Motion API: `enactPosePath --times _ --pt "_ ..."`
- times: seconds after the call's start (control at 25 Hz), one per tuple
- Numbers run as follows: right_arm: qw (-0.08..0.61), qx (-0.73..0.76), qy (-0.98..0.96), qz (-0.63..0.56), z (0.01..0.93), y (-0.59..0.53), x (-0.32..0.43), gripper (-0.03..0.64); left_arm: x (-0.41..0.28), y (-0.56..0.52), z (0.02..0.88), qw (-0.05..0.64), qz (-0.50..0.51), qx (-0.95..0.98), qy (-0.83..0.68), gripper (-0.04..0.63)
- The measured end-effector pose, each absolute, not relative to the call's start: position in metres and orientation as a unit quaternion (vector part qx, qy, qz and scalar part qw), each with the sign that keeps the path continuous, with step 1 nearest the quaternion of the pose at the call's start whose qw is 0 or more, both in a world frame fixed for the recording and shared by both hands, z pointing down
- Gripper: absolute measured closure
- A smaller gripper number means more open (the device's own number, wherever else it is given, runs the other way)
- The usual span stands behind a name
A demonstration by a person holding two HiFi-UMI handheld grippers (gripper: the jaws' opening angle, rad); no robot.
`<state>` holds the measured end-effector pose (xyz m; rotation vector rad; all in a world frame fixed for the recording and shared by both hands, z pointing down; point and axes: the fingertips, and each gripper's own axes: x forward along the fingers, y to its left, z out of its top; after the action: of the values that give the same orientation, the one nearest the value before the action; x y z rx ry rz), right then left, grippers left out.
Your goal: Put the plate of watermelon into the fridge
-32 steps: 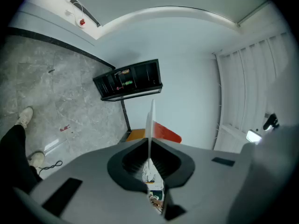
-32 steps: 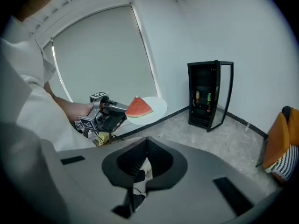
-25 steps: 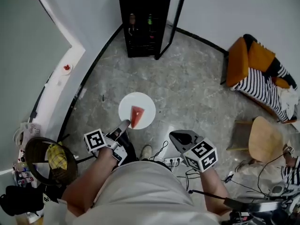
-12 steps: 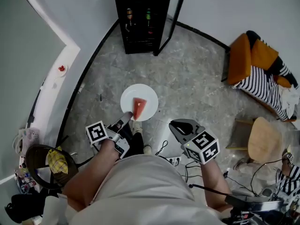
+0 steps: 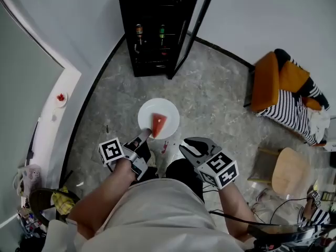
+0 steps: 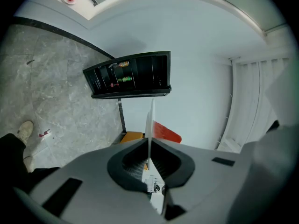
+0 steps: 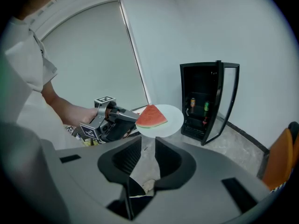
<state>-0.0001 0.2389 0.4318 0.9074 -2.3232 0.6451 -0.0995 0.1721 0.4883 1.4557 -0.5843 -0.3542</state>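
Left tongs clenched on the near rim of the white round plate; the left gripper view shows the plate edge-on between the jaws. Right tongs released, jaws apart with nothing between, just beside the plate's near right edge.

Plate is held level in the air above the grey stone floor, well apart from the black fridge. Fridge door is swung open on the right side, with bottles on a shelf. Bare floor lies between plate and fridge. Orange chair is well off to the right.

Watermelon wedge is red and triangular, lying flat near the plate's middle. In the head view its narrow tip points back toward the left tongs and its wide side faces the fridge, so the long axis runs tongs-to-fridge.
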Motion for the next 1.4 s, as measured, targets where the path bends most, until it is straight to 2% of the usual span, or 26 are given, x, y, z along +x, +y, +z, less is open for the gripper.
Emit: enactPosePath --times 0.24,0.84,1.4 --pt "0.293 0.308 -0.874 0.235 0.437 0.164 0.011 0.528 -0.078 0.095 0.499 0.685 -0.173 0.647 -0.286 0.572" --pt "0.344 0.217 -0.895 0.187 0.447 -0.016 0.11 0.529 -0.019 -0.12 0.511 0.64 -0.26 0.614 -0.383 0.572" --pt "0.338 0.246 -0.876 0.24 0.466 -0.134 0.103 0.529 -0.037 -0.321 0.564 0.633 -0.259 0.607 -0.406 0.572"
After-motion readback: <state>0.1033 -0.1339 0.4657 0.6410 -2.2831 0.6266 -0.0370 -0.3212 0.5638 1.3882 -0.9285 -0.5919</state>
